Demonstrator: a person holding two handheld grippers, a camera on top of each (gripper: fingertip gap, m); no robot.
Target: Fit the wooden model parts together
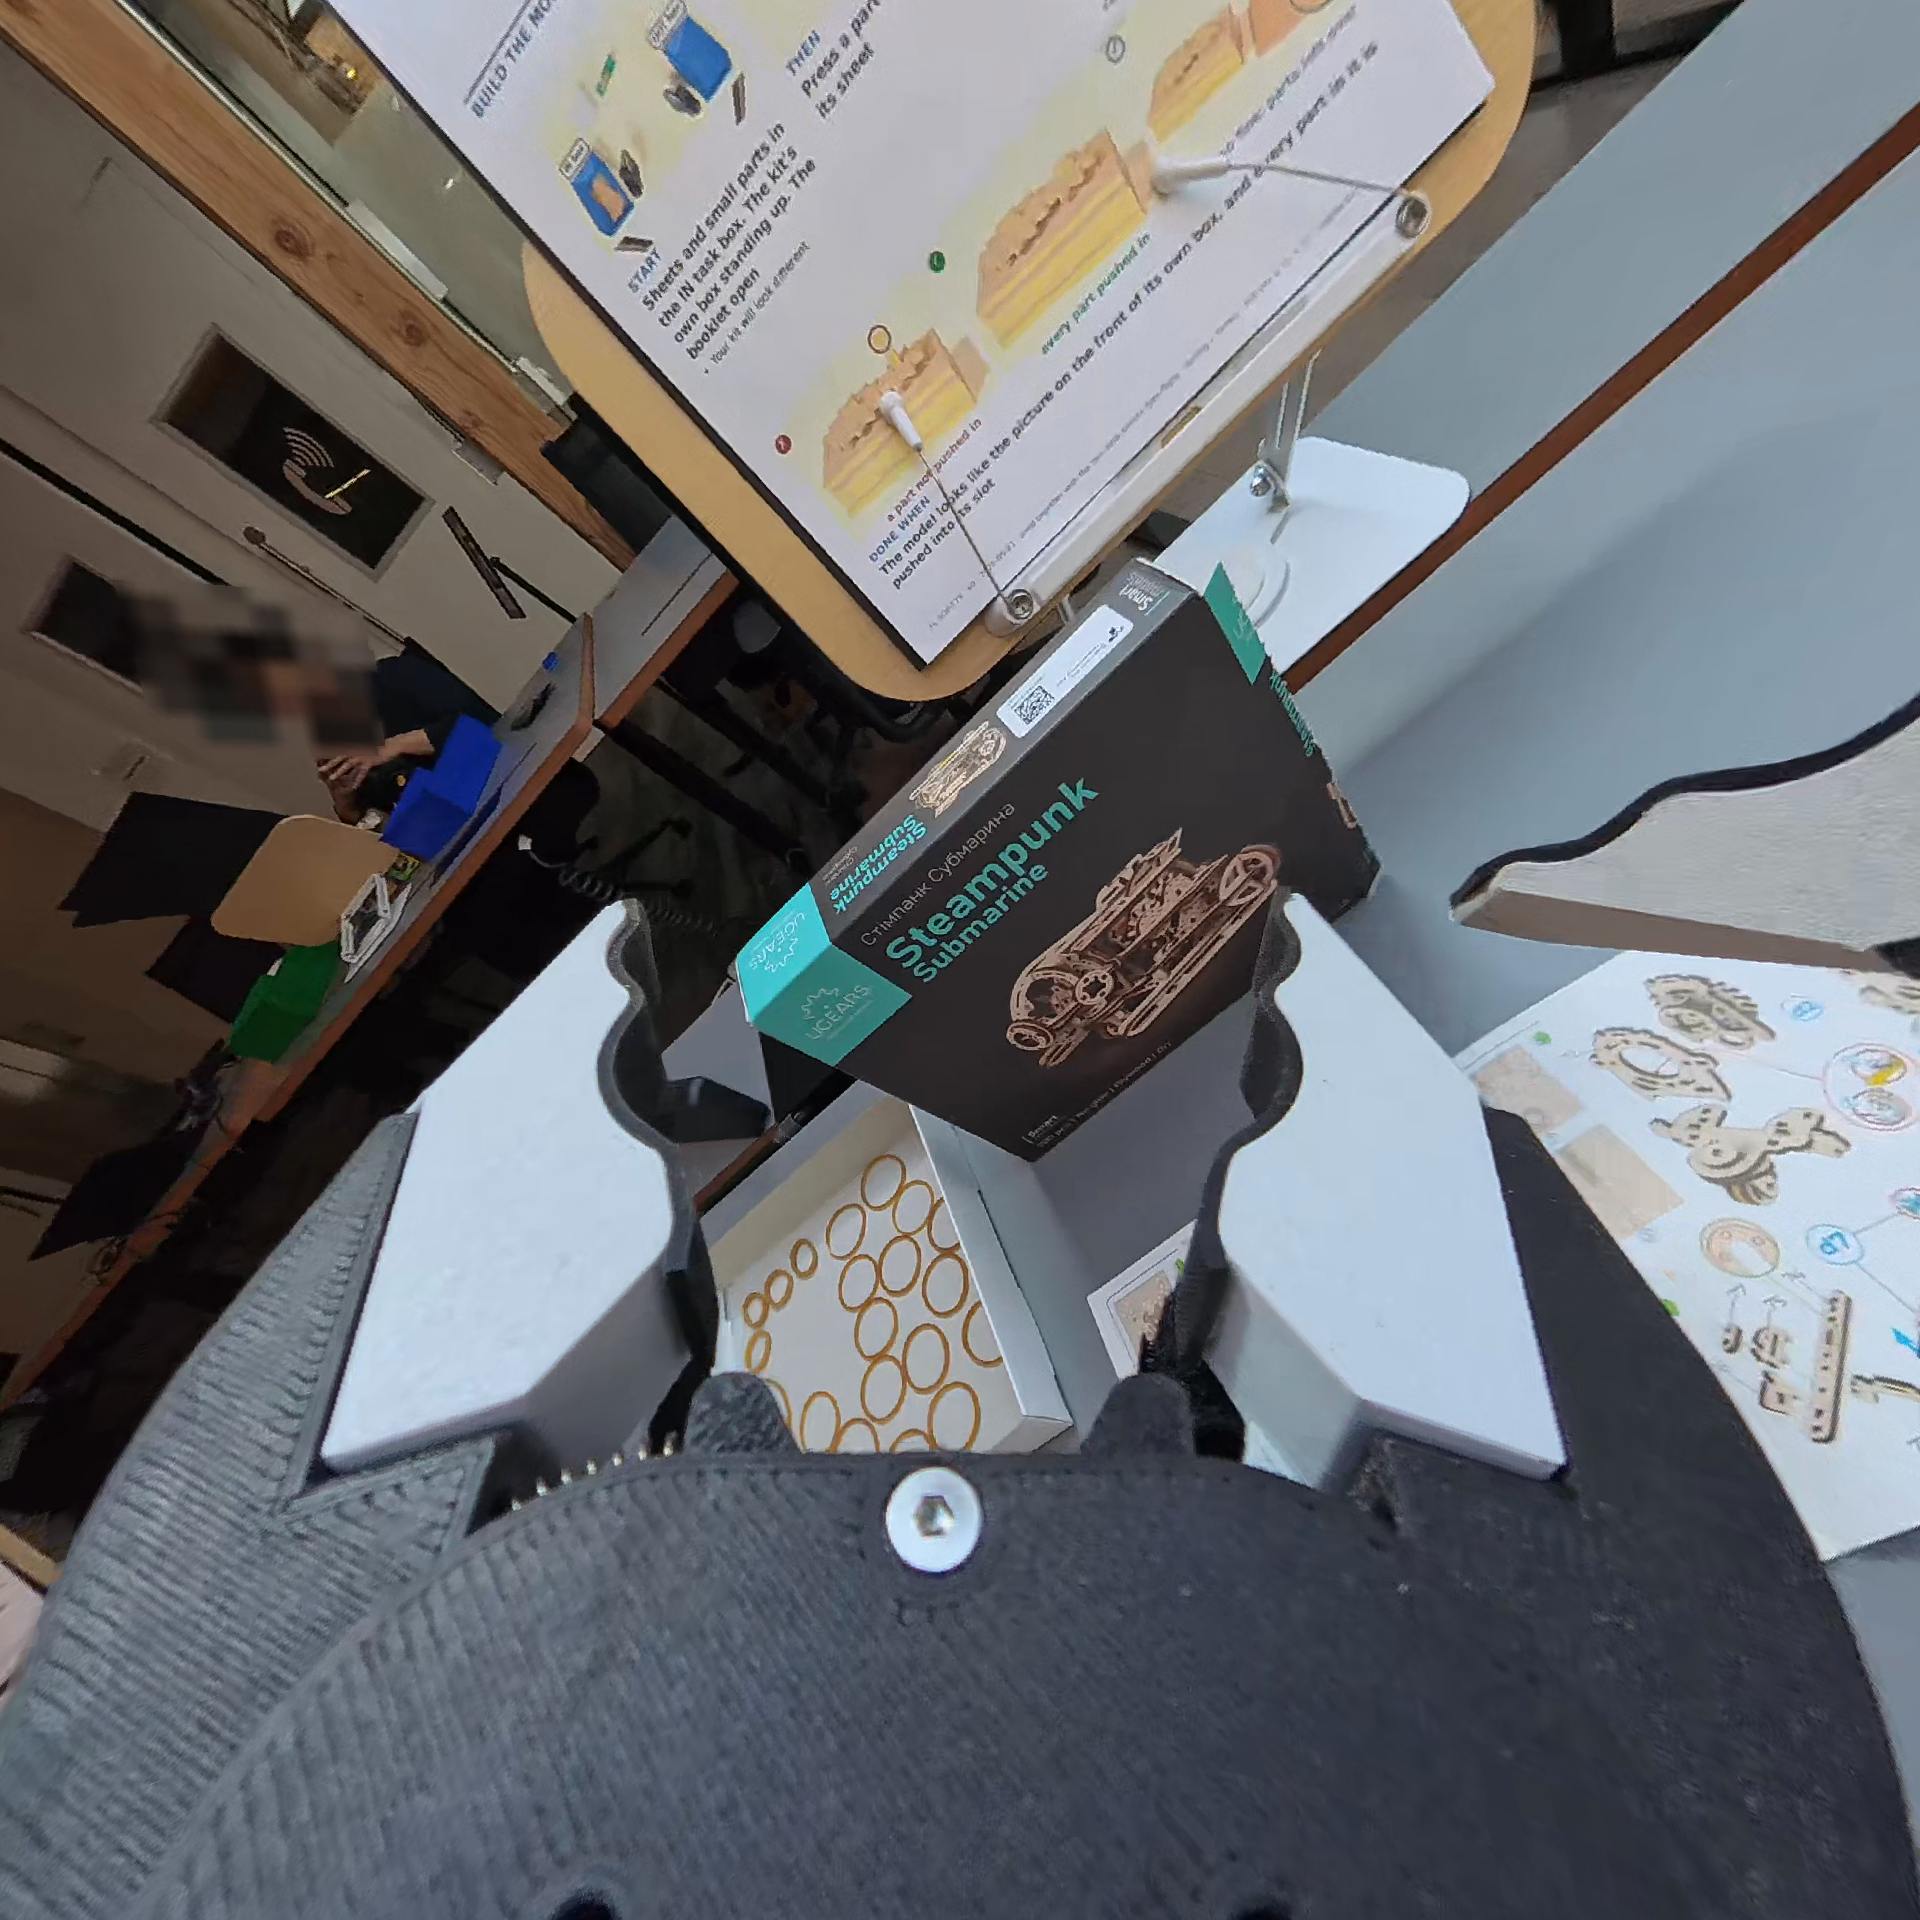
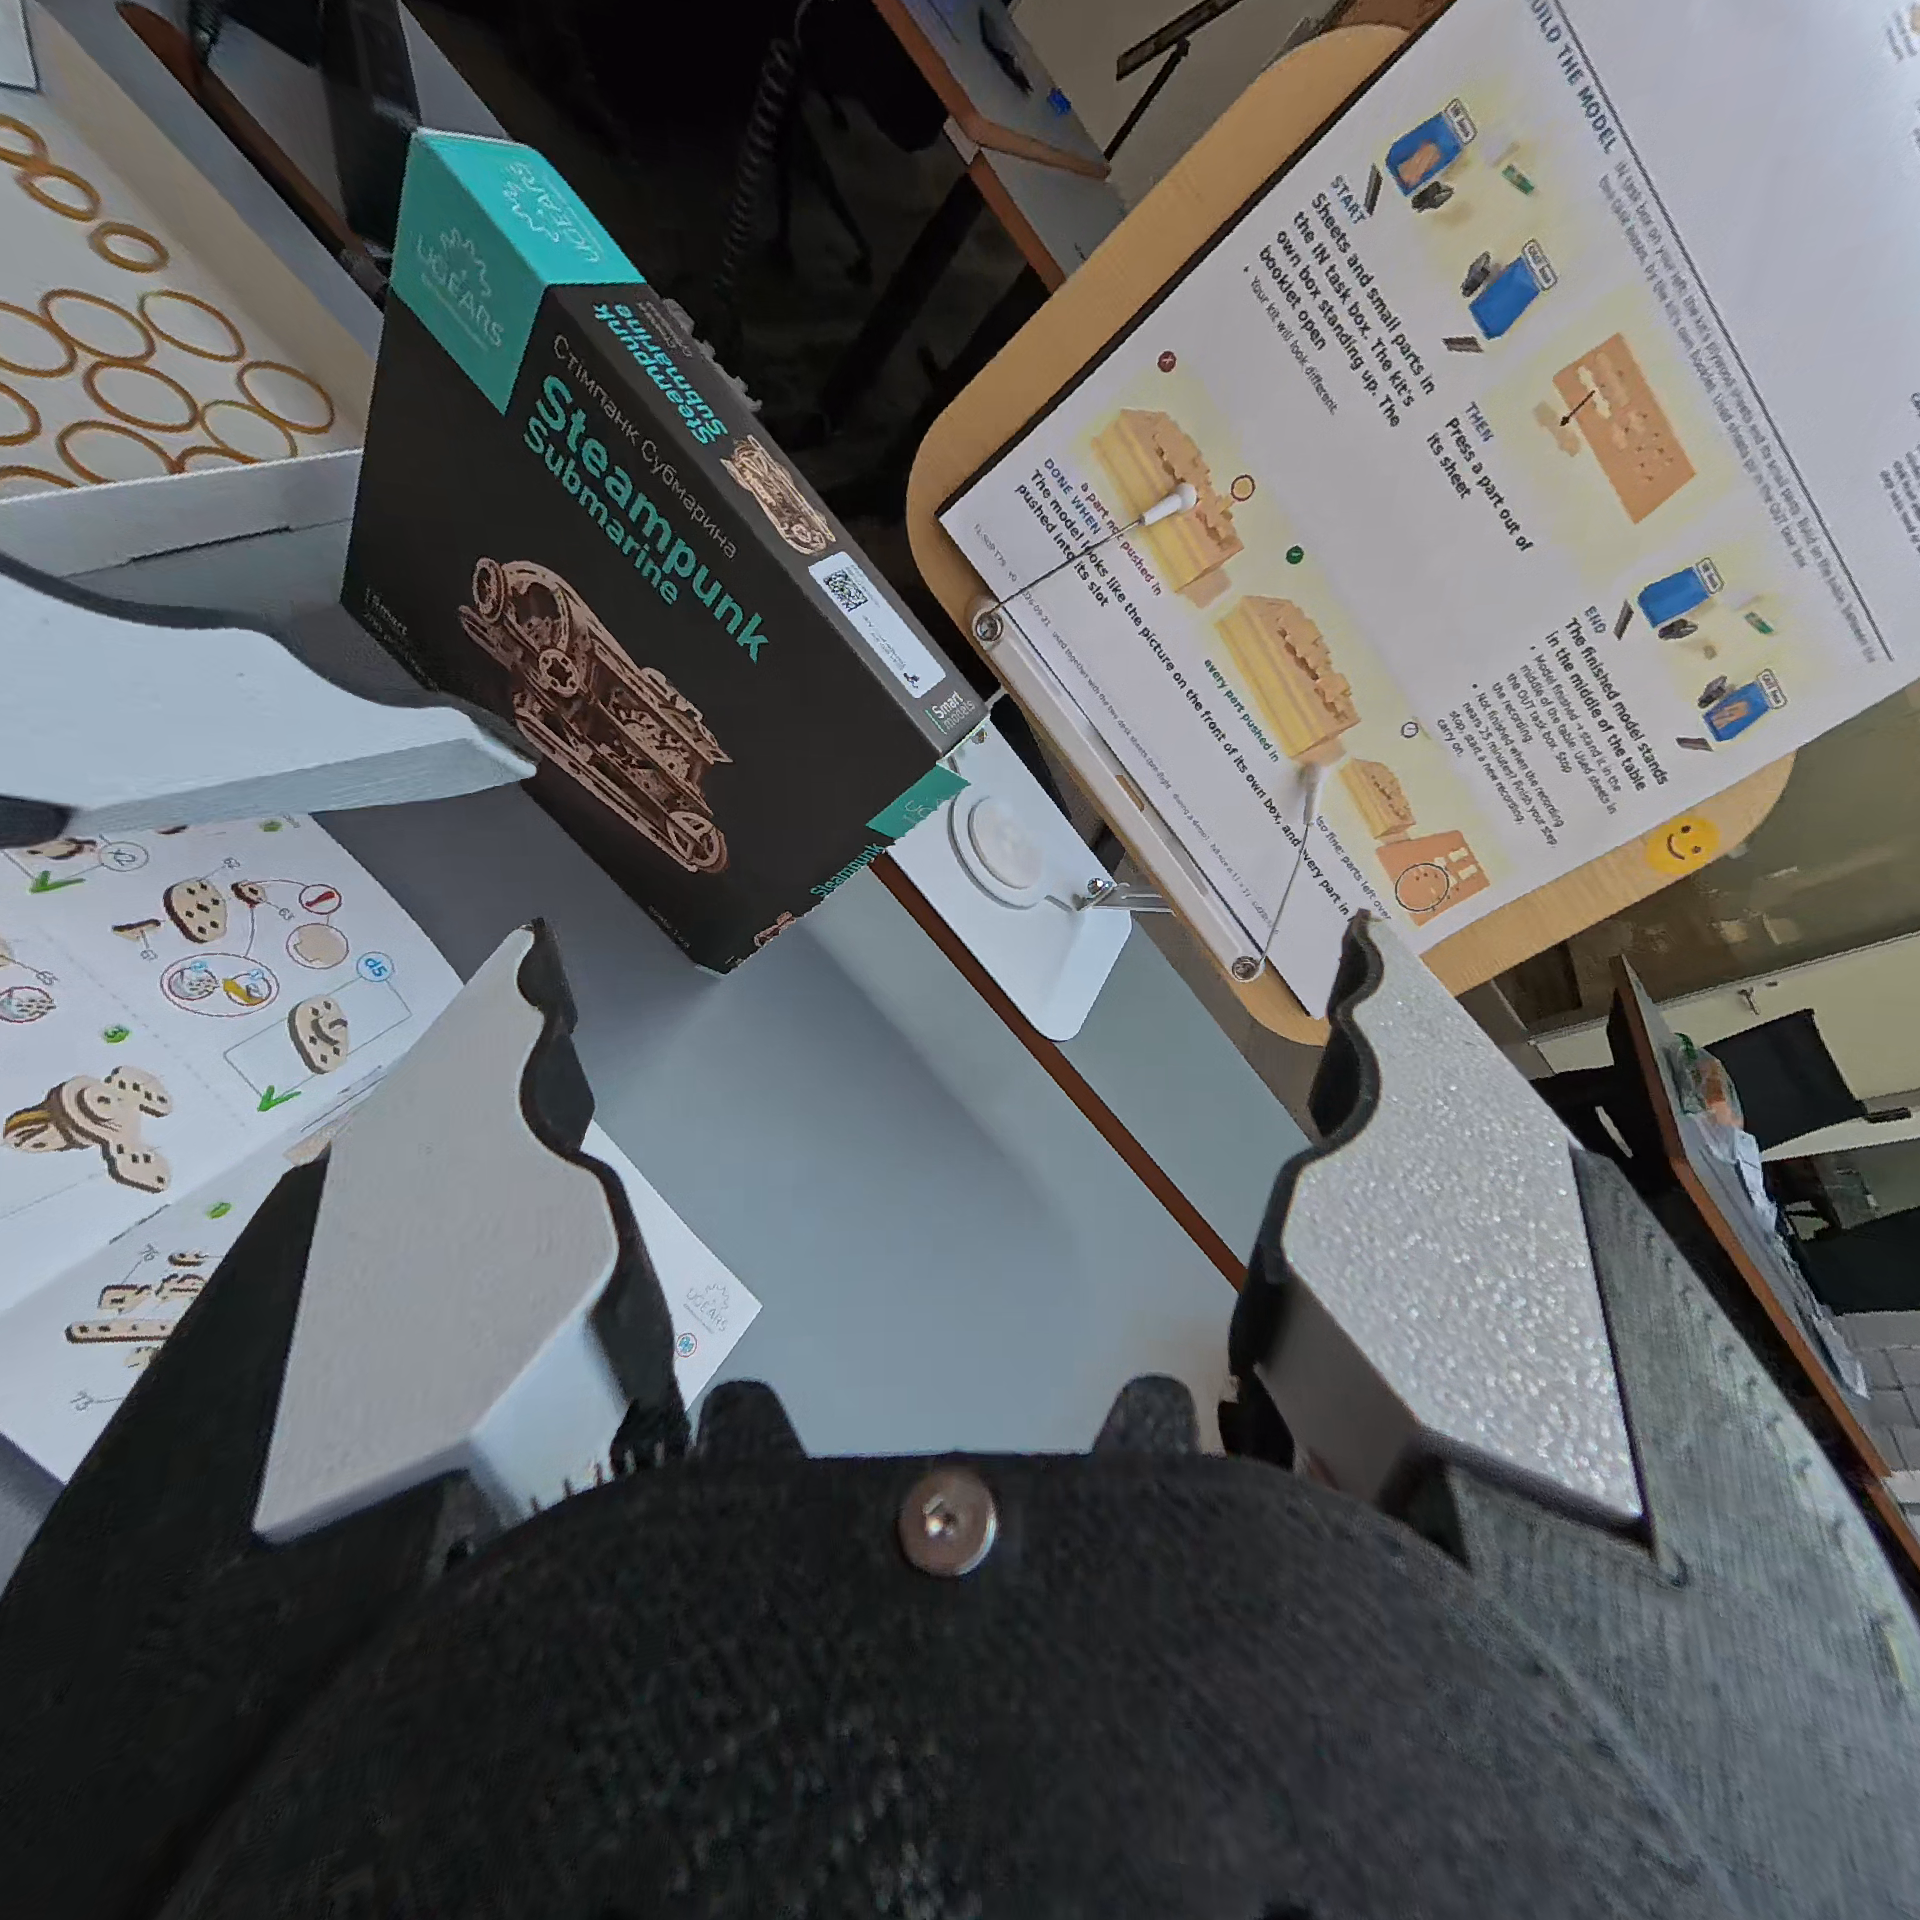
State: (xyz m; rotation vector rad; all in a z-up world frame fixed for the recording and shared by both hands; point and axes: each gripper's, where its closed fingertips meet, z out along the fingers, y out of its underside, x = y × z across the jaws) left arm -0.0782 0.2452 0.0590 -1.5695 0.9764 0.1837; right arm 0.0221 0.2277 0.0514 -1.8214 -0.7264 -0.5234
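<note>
grey tabletop [image 2: 935, 1195] fills the near ground, an open office with more desks beyond it at ten o'clock in the left view. centre stage stands the kit box [image 1: 1049, 894], dark with teal ends, upright at twelve o'clock from both tools. behind it the instruction board [image 2: 1403, 540] leans on its white stand [image 2: 1029, 883]. the booklet [image 2: 187, 1039] lies open at nine o'clock in the right view, three o'clock in the left. a white tray of rubber bands [image 1: 883, 1309] sits between the left tool's fingers, close in, just below the box.

left tool [image 1: 951, 935]: spread wide, nothing between the pads. right tool [image 2: 945, 956]: also spread, empty, hovering over bare tabletop. the left tool's finger shows at nine o'clock in the right view, near the box.

and the wooden parts themselves? none in sight: no sheets, no loose pieces, no half-built model in either view, so where they lie i cannot tell. looks like the very start: nothing fitted, no part in hand. everything is left to do: find the sheets, press parts out, slot them together.
</note>
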